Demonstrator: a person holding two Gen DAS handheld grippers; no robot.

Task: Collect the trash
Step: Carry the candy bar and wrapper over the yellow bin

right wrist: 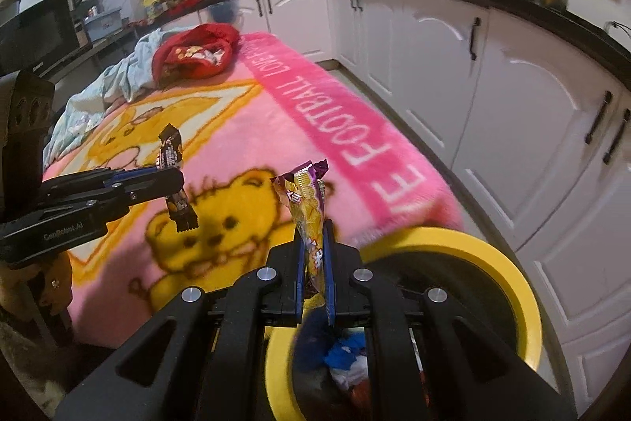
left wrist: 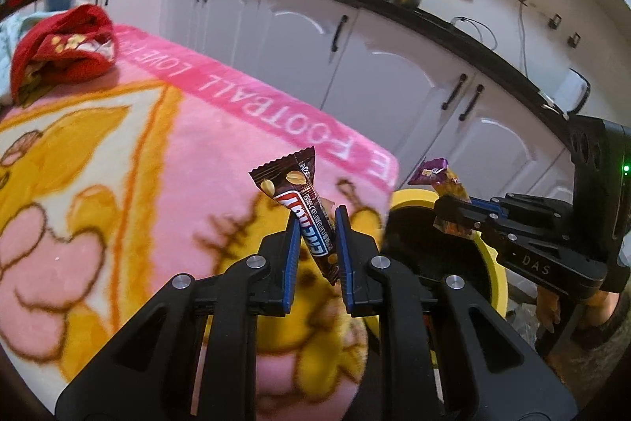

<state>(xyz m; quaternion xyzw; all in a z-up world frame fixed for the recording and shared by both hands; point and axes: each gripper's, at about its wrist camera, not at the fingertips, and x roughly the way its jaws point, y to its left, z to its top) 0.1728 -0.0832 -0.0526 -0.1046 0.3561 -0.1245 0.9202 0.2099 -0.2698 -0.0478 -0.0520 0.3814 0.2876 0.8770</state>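
Blue-padded fingers (left wrist: 292,243) of the left gripper (left wrist: 315,247) stood nearly closed on a brown chocolate bar wrapper (left wrist: 305,204), which stuck up tilted between them, its crimped top end leaning left. The right gripper (right wrist: 314,255), its jaws pressed almost together, pinched a yellow-and-purple snack wrapper (right wrist: 309,212) that rose upright from the pads, its torn purple top flaring open. Both grippers hung over the near right corner of a table draped in a pink blanket (right wrist: 244,129) printed with a yellow bear and white lettering. Just beyond that corner, low on the right, stood a yellow-rimmed trash bin (right wrist: 508,275) with blue and white scraps inside; the snack wrapper was held at its rim, the chocolate bar wrapper just left of it, over the blanket. At the table's far end lay a red cloth bag (right wrist: 195,54) beside a crumpled pale blue cloth (right wrist: 130,66). White cabinets (right wrist: 512,97) under a dark countertop lined the far right.
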